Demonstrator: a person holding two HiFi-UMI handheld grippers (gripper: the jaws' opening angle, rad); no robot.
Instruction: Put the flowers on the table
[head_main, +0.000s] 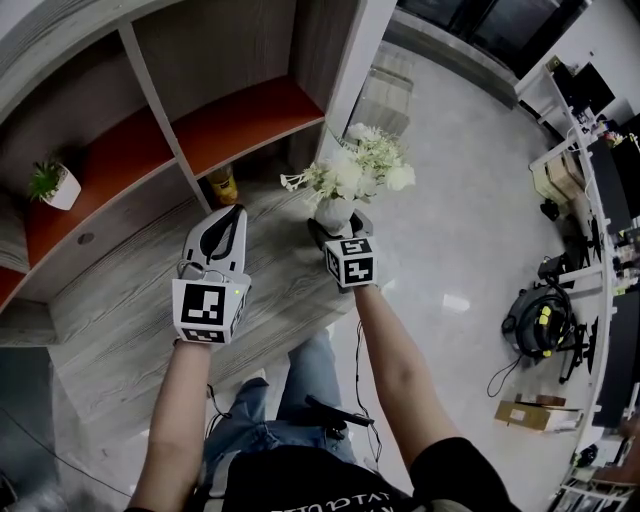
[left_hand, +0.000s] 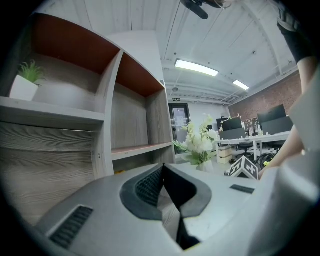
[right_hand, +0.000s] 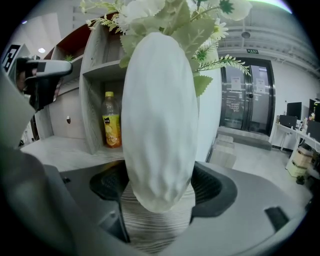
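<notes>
Wood-grain worktop (head_main: 120, 300) runs beneath a shelf unit (head_main: 160, 110) with orange-red panels, and its right edge borders a pale, glossy floor (head_main: 450, 240). Nearby items: a small potted plant (head_main: 50, 184) stands in a left shelf compartment, well apart from both tongs. A yellow juice bottle (head_main: 222, 185) stands in the low compartment just beyond the left tongs (head_main: 233, 214). The shelf's end upright (head_main: 335, 70) rises directly behind the flowers (head_main: 355, 170). In the right gripper view the bottle appears behind and to the left of the vase (head_main: 333, 210). Open room: the worktop surface extends to the left and toward the person, while to the right it ends and the floor follows. Left tongs: jaws together, nothing between them, held over the worktop to the left of the vase. Right tongs (head_main: 338, 228): jaws set on either side of the white vase and clamped on its lower body, near the right edge of the worktop. The white flowers stand upright in the vase, above the right tongs. Wood grain shows beneath the vase base in the right gripper view; whether the base touches the worktop cannot be determined.
</notes>
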